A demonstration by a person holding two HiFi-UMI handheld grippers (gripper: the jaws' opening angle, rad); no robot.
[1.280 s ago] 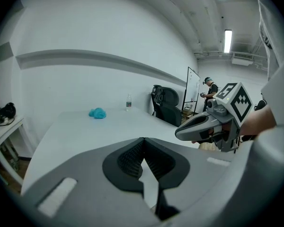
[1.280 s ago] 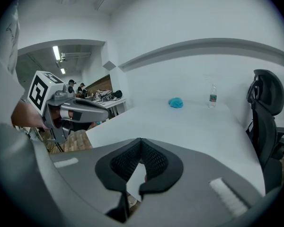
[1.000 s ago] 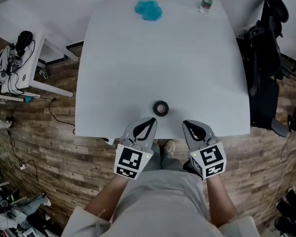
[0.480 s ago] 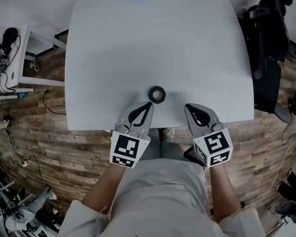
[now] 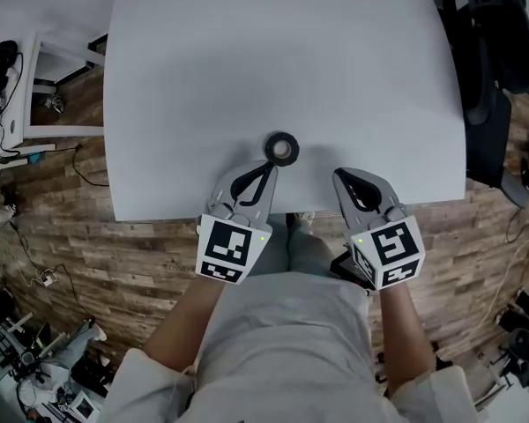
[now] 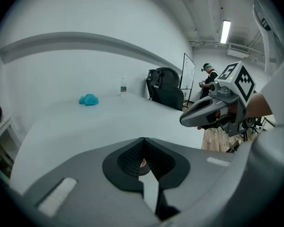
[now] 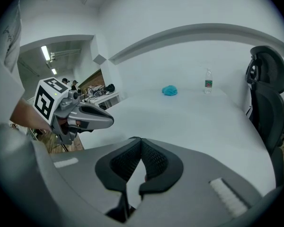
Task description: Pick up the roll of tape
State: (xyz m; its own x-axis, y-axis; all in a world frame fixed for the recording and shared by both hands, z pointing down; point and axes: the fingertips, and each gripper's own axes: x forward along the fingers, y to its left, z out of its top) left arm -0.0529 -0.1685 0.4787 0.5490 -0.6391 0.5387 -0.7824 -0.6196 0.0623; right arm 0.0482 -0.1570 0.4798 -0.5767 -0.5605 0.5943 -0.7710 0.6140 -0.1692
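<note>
Tape: black round roll of tape (image 5: 282, 148) flat on white surface (image 5: 247, 60), near its front edge.
My left tool (image 5: 268, 166): closed, empty, tip just beside roll.
My right tool (image 5: 342, 174): closed, empty, apart from roll.

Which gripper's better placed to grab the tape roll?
Left: the left gripper, jaws shut, points at the roll of tape from close by; the right gripper sits off to the side.

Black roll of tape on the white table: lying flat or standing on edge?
Lying flat: head view shows the black roll of tape as a full ring, hole upward, on the white table.
</note>
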